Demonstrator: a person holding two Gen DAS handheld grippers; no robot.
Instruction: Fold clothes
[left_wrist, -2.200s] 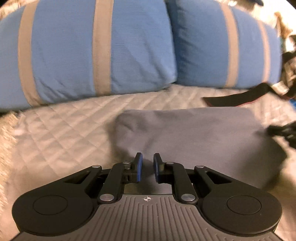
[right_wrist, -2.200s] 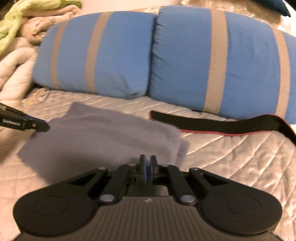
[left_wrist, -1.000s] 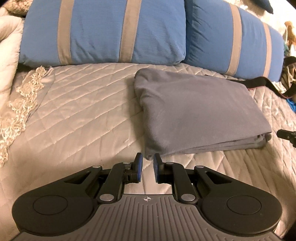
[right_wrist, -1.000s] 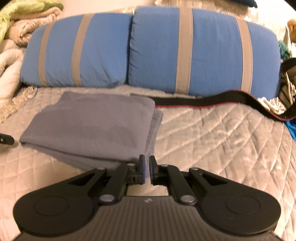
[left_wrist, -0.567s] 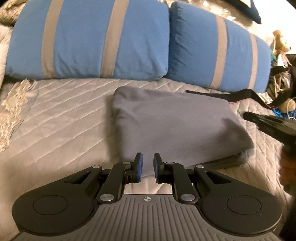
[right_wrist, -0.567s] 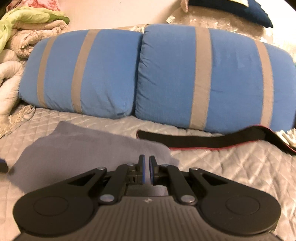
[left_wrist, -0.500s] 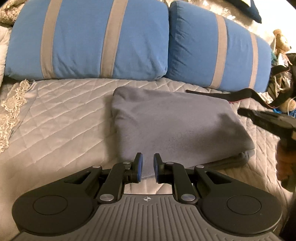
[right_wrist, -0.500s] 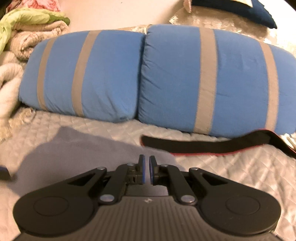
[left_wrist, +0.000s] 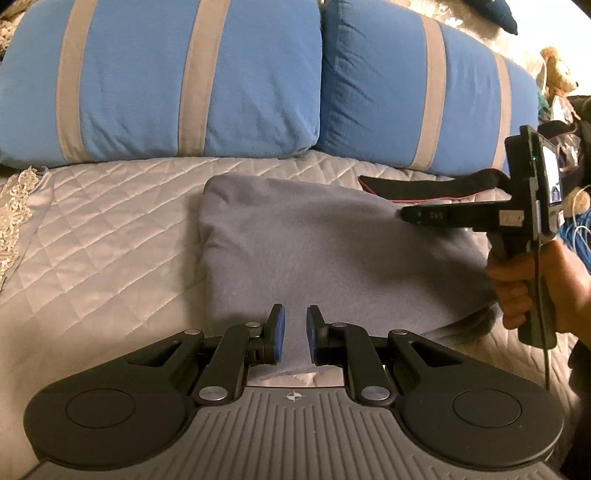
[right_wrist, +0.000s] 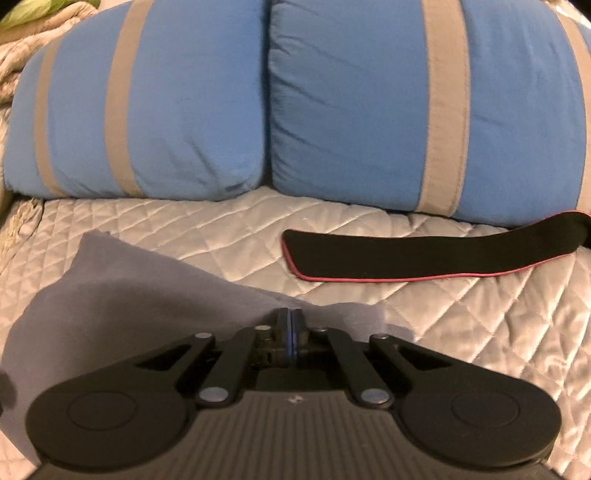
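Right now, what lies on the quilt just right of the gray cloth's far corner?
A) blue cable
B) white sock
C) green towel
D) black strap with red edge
D: a black strap with red edge lies flat on the quilt, before the pillows, beside the gray cloth.

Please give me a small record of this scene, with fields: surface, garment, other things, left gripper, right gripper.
surface: quilted bedspread
garment: grey cloth, folded, flat on the bedspread
other things: two blue pillows behind; black strap lying beside the cloth
left gripper: open, above the cloth's near edge, holding nothing
right gripper: shut, above the cloth's far right corner; whether it pinches fabric cannot be told
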